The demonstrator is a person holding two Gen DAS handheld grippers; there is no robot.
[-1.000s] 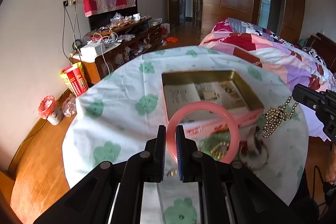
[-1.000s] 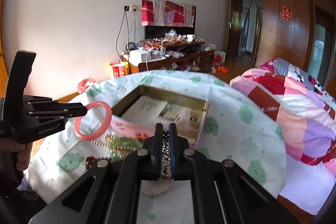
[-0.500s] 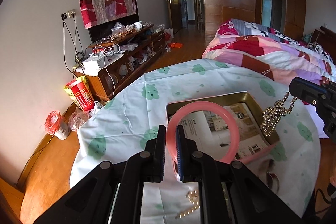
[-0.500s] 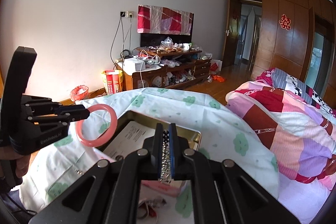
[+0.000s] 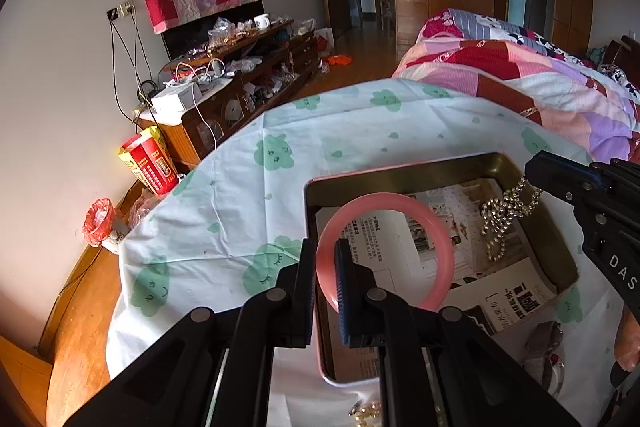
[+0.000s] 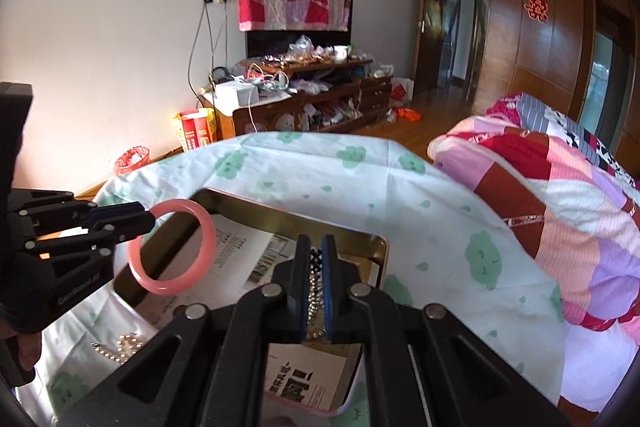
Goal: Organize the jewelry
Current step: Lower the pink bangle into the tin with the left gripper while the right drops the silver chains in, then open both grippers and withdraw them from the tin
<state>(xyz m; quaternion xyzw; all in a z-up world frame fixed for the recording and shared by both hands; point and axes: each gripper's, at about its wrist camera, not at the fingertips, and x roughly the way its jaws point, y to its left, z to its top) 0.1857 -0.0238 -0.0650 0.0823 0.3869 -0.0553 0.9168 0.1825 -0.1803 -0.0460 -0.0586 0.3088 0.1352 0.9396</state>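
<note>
Jewelry is held in both grippers above an open tin. Left gripper (image 5: 325, 259): jaws closed to a narrow gap, clamping the near-left arc of a pink bangle (image 5: 386, 251); the bangle stands on edge, projects forward from the pads and hangs over the left half of the tin (image 5: 400, 174) without touching it. In the right wrist view the same gripper (image 6: 150, 217) enters from the left edge, with the bangle (image 6: 173, 246) suspended above the tin's left corner. Right gripper (image 6: 316, 255): jaws almost fully closed, pinching a gold bead chain (image 6: 314, 291) between the blue pads; the chain hangs down in the gap between the fingers. In the left wrist view this gripper (image 5: 534, 177) enters from the right edge, and the chain (image 5: 504, 219) dangles in loops over the tin's right side, its lower end close to the printed paper (image 5: 400, 247) lining the tin's floor; contact cannot be determined. The tin is rectangular, with brass-coloured inner walls and a pink outer rim, and rests on a table covered by a white cloth with green cloud prints (image 5: 276, 155). Further jewelry lies on the cloth near the tin's near edge: a pale bead strand (image 6: 120, 347) at the left and a small gold piece (image 5: 366, 411) just beside the near-left corner.
</note>
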